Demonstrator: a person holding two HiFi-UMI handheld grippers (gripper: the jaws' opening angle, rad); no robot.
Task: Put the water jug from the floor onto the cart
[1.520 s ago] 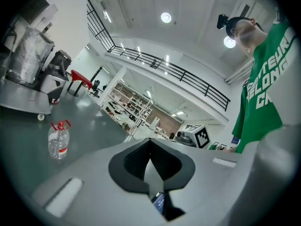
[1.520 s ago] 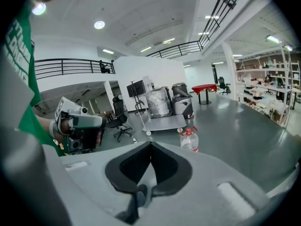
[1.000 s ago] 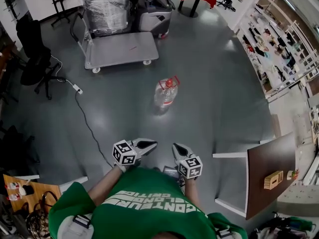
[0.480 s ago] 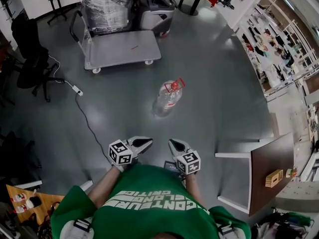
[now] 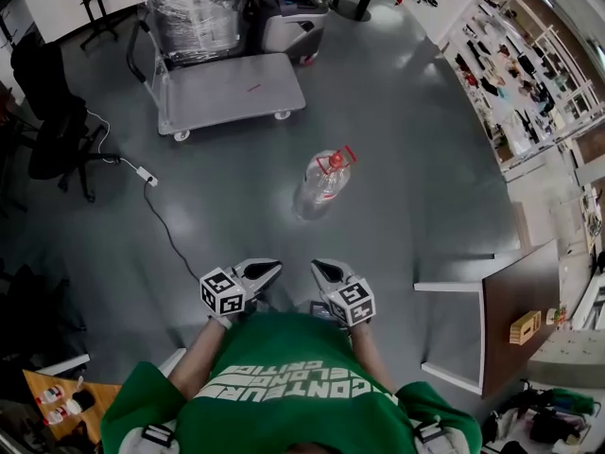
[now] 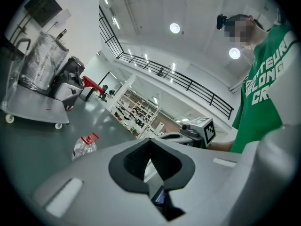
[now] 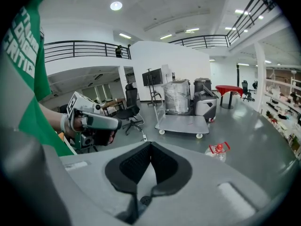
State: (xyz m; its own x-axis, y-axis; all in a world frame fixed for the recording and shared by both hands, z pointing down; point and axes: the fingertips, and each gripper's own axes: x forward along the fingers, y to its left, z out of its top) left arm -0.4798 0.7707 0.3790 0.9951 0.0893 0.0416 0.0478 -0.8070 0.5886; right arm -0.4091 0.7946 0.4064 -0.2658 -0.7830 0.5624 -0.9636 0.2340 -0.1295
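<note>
- Open hall with a glossy grey floor point(image 5: 416, 149) and shelving far off on the right gripper's side.
- The water jug point(image 5: 321, 183) is clear plastic with a red cap and a red carry handle. It stands on the floor straight ahead of both grippers, a bit to the right gripper's side and well apart from them. Nothing touches it.
- The cart point(image 5: 236, 91) is a flat grey platform beyond the jug, off toward the left gripper's side and well apart from the jug. A plastic-wrapped load point(image 5: 192, 8) sits at its handle end, and the near part of the deck is bare.
- The left gripper point(image 5: 268, 270) is held close to the person's body and points ahead. Its jaws are pressed together with nothing between them.
- The right gripper point(image 5: 322, 270) sits just beside the left, also closed and empty.
- Step in hand looks like the approach; the pick has not started.
- To do it well, spread both jaws before arriving. Put one gripper on the red handle or the neck, and the other low against the body as support.
- The round, smooth wall will likely slip under a side pinch. A full jug would swing, so lift slowly.
- A floor cable point(image 5: 163, 223) runs on the left gripper's side, so the carry route to the bare deck should stay clear of it.
</note>
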